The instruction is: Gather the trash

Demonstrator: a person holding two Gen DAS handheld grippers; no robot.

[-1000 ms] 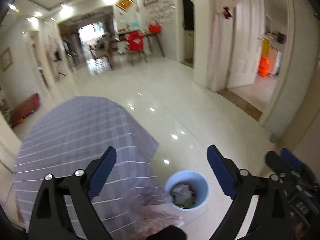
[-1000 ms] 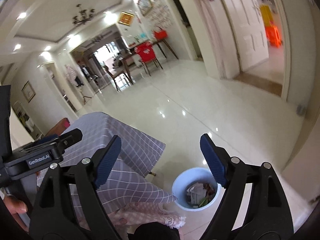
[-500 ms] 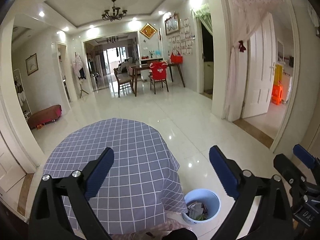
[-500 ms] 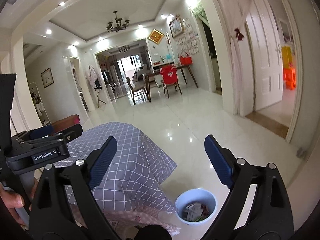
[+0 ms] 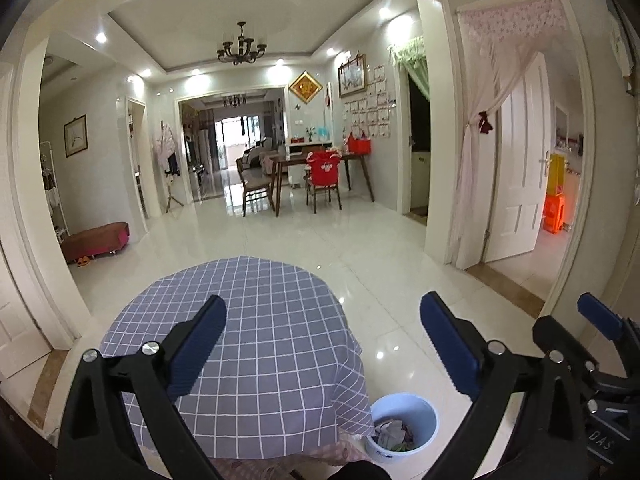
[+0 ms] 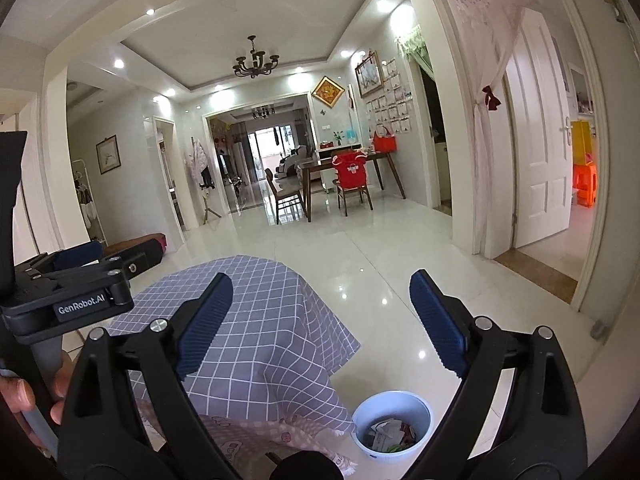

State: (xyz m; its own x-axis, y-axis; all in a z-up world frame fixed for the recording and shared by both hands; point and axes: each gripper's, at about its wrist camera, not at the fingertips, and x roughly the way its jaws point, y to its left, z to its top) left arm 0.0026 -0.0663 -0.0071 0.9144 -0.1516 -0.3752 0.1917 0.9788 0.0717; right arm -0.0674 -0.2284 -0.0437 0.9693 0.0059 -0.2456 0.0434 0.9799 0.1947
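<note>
While both tools point level across the room, the left gripper (image 5: 323, 344) has its blue ribbed fingers spread wide with nothing between them, above the round table covered with a grey-lilac checked cloth (image 5: 256, 320). The right gripper (image 6: 321, 322) is equally wide apart and holds nothing. A pale blue round plastic bin (image 5: 404, 426) stands on the glossy white tiled floor (image 5: 360, 248) just beside the table's hanging cloth, low in both views and below the fingers; crumpled white paper and other scraps (image 6: 390, 432) lie inside it. From the right view, the left tool's black body sits at the left edge, gripped by the person's left hand (image 6: 24, 396).
</note>
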